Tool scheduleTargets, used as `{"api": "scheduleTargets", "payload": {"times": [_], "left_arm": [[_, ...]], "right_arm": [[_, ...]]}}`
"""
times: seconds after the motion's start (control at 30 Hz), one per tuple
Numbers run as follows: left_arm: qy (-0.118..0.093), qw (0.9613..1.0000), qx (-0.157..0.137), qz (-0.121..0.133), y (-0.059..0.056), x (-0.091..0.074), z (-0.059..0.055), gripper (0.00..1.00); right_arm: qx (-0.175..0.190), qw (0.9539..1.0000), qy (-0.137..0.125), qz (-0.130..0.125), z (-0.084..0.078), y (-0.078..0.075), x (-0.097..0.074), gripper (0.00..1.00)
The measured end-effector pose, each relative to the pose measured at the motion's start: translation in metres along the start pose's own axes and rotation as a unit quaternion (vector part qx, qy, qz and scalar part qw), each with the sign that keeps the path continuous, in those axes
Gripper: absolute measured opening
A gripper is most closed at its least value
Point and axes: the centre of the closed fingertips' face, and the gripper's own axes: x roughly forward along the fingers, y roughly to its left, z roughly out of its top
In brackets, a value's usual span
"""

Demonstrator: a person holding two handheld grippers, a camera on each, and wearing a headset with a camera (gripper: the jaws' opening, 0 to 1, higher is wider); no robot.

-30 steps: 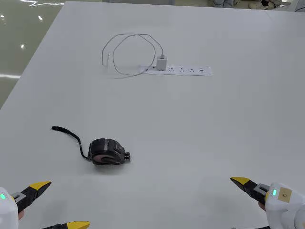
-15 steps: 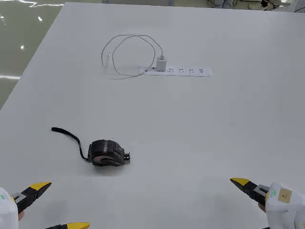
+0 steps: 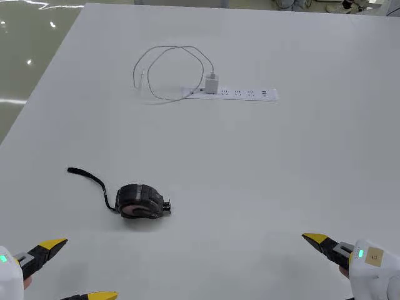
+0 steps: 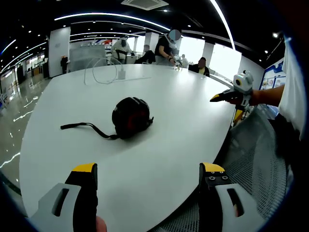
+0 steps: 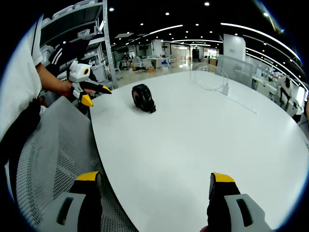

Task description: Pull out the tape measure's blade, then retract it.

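Tape measure (image 4: 131, 116) lies on the table (image 4: 183, 121), blade retracted, ahead of the left gripper's (image 4: 148, 168) jaws and clear of them. Those jaws stand wide apart, holding nothing. The right gripper's (image 5: 155, 177) jaws are likewise spread and empty, with the tape well ahead and left of them. Its strap (image 3: 87, 178) trails from the case. Farther off lies a power strip (image 3: 240, 93) with a charger (image 3: 212, 83) and looped cable (image 3: 169, 62).

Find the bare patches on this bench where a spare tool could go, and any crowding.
Widest free patch: the table right of the tape measure, from the power strip to the near edge. Also bare: the band between tape measure and cable loop. Crowded only at the cable and strip.
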Motion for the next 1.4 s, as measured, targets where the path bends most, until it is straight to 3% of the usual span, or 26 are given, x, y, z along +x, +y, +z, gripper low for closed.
{"api": "scheduleTargets", "payload": {"times": [0.67, 1.07, 1.4], "left_arm": [[0.002, 0.9999, 0.009, -0.006, 0.000, 0.006, 0.004, 0.84], [-0.008, 0.9996, 0.024, -0.013, 0.003, 0.020, 0.022, 0.83], [-0.008, 0.9991, 0.036, -0.020, 0.007, 0.030, 0.030, 0.83]], "right_arm": [[-0.007, 0.9999, 0.002, 0.008, 0.004, -0.004, 0.009, 0.91], [-0.036, 0.9991, 0.002, 0.022, 0.021, -0.007, 0.026, 0.92], [-0.049, 0.9983, 0.002, 0.031, 0.030, -0.015, 0.037, 0.91]]}}
